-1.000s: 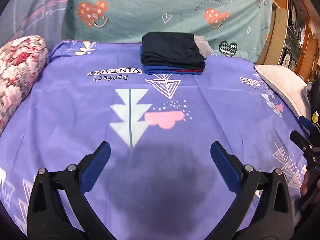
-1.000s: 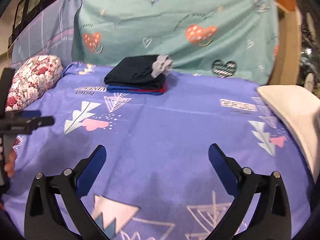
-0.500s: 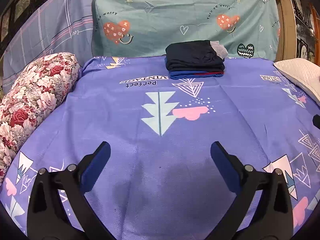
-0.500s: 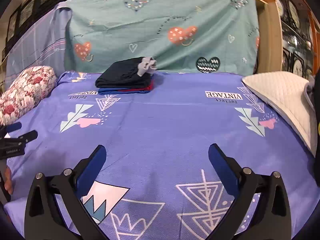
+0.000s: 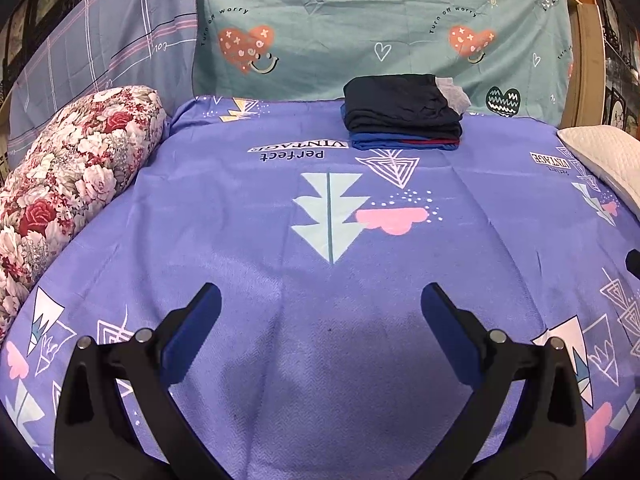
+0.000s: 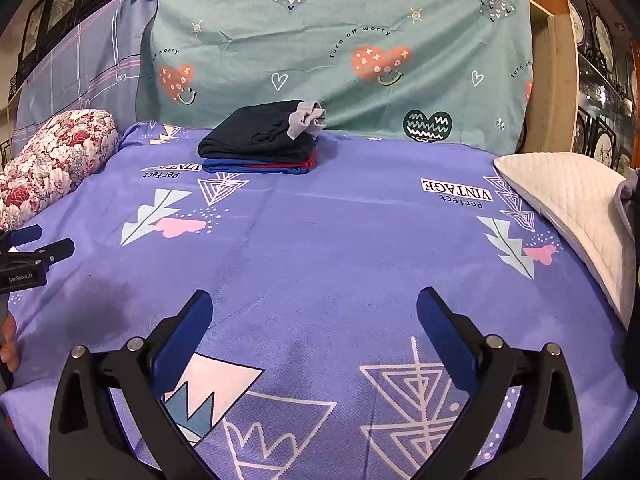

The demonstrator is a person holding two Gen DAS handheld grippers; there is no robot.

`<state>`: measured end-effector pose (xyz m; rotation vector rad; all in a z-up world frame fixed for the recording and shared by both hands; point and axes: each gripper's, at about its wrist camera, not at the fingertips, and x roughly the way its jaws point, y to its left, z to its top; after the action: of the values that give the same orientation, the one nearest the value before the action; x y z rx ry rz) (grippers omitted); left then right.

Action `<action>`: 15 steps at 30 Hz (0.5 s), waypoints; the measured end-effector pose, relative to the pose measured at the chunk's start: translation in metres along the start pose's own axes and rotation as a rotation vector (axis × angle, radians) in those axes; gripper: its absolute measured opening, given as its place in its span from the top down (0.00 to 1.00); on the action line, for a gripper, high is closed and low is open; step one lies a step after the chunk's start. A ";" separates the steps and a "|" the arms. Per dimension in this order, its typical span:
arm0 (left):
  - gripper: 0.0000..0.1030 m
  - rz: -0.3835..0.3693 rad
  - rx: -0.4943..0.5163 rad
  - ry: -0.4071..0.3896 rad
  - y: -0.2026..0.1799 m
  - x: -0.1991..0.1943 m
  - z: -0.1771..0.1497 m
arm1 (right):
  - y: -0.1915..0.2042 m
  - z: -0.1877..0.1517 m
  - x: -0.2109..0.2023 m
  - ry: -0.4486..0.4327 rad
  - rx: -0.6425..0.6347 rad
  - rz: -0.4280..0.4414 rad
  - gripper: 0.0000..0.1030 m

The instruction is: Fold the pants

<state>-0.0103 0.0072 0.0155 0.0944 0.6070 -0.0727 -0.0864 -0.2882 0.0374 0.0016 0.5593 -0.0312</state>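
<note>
Right now both grippers hang empty above the purple bedsheet [image 5: 280, 208]. The left gripper [image 5: 320, 312] has its fingers spread wide with nothing between them, and the right gripper [image 6: 314, 316] is spread just as wide and just as empty.

At the far edge of the bed, against the teal hanging sheet [image 5: 360, 20], sits a neat stack of folded pants [image 5: 402, 116]: a dark pair on top with a grey bit of fabric poking out at its right end, and blue and red layers beneath. In the right wrist view the same stack [image 6: 260, 140] lies well apart from the fingers. No loose, unfolded pair shows on the open sheet, so the folding seems either finished for that pile or waiting on a fresh garment from outside the view; I cannot tell which.

If another pair is coming, the step in hand is fetching and laying it out. To do that well, keep the fingers parted until they straddle the waistband, pinch only one layer edge per gripper, and spread the pants flat in the middle of the sheet, clear of the floral bolster [image 5: 68, 168] on the left and the white quilted pillow [image 6: 568, 208] on the right. Set the two grippers level with each other, so the cloth drops without a twist. Avoid brushing the finished stack, which would topple easily.
</note>
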 end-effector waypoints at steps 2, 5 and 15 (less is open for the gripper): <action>0.02 0.000 -0.001 0.005 0.000 0.001 0.000 | -0.001 0.000 0.001 0.005 0.004 -0.001 0.01; 0.02 0.009 0.006 0.006 -0.002 0.001 0.000 | -0.002 0.000 0.002 0.014 0.011 -0.001 0.01; 0.02 0.017 0.006 -0.001 -0.003 -0.001 0.000 | -0.004 0.000 0.003 0.019 0.022 -0.003 0.01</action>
<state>-0.0110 0.0047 0.0157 0.1053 0.6048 -0.0581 -0.0840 -0.2923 0.0355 0.0224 0.5777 -0.0405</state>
